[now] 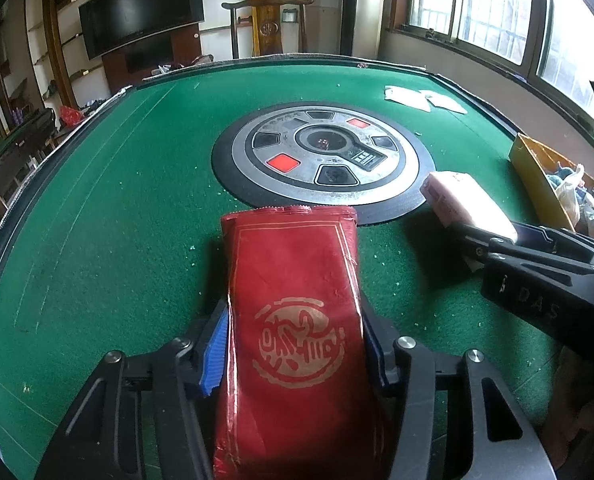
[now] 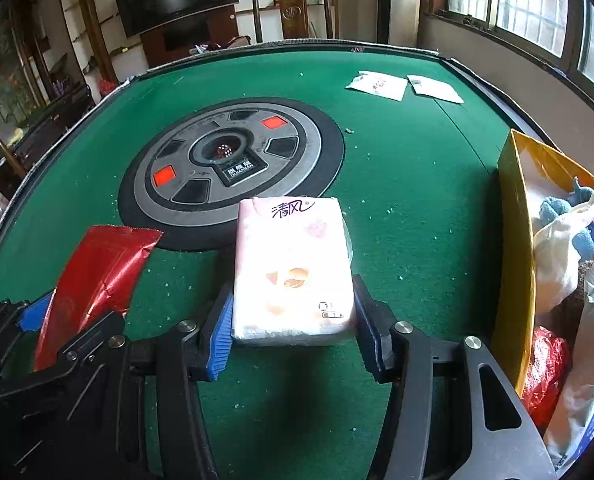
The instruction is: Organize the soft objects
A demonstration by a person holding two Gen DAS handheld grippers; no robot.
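Observation:
A red foil packet with a gold seal lies lengthwise between the blue pads of my left gripper, which is shut on its sides over the green felt table. A pink-and-white tissue pack sits between the pads of my right gripper, and both pads press its near end. Each wrist view shows the other hand: the right gripper with the tissue pack at the right, the left gripper with the red packet at the left.
A yellow box at the table's right edge holds bags, cloths and other soft things. A round grey-and-black control hub sits mid-table. Two white paper packets lie at the far right. A wooden chair stands behind the table.

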